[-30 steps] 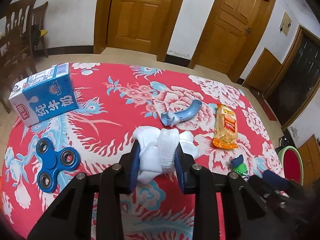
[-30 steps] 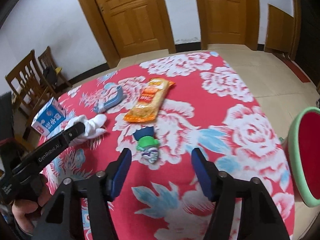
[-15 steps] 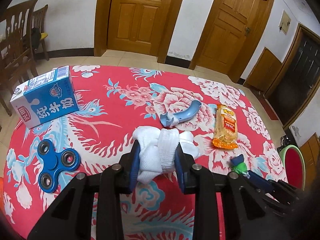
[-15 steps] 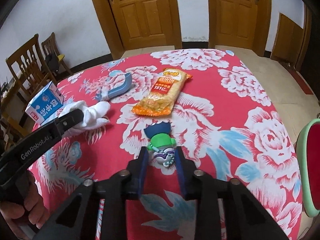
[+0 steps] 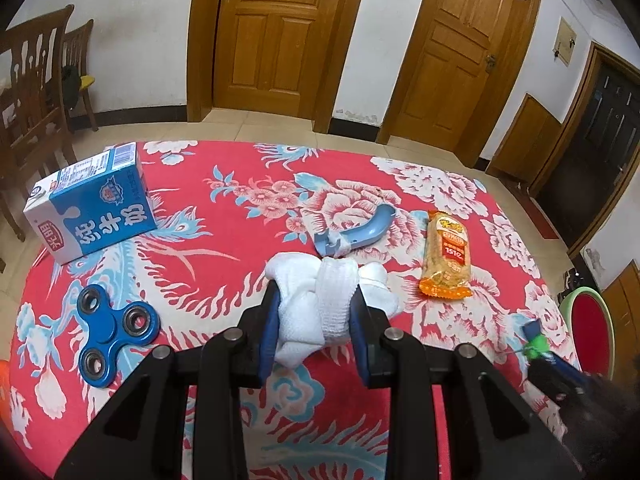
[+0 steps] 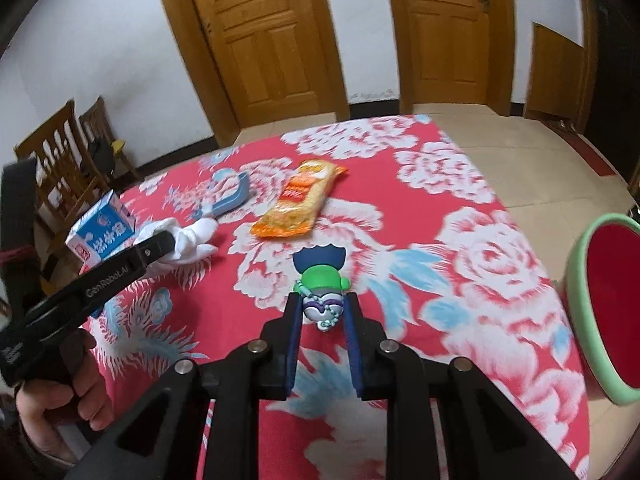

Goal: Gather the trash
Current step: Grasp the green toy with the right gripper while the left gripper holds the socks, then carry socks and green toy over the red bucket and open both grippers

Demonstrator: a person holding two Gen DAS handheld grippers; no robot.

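My left gripper [image 5: 316, 314] is shut on a white crumpled cloth [image 5: 328, 300], also seen in the right wrist view [image 6: 188, 242]. My right gripper [image 6: 322, 312] is shut on a small toy figure with a green middle and a dark blue end [image 6: 320, 284], held just above the red flowered tablecloth [image 6: 460, 240]. The toy shows at the right edge of the left wrist view [image 5: 538, 344]. An orange snack packet [image 5: 446, 254] lies on the cloth, also in the right wrist view [image 6: 304, 200].
A blue milk carton [image 5: 90, 208], a blue fidget spinner [image 5: 110, 334] and a light blue curved plastic piece [image 5: 358, 232] lie on the table. A green-rimmed red bin [image 6: 604, 316] stands by the table's right edge. Wooden chairs [image 5: 36, 92] stand at the left.
My right gripper moved onto the toy figure, closed on it and lifted it slightly. My left gripper kept hold of the white cloth and rose a little.
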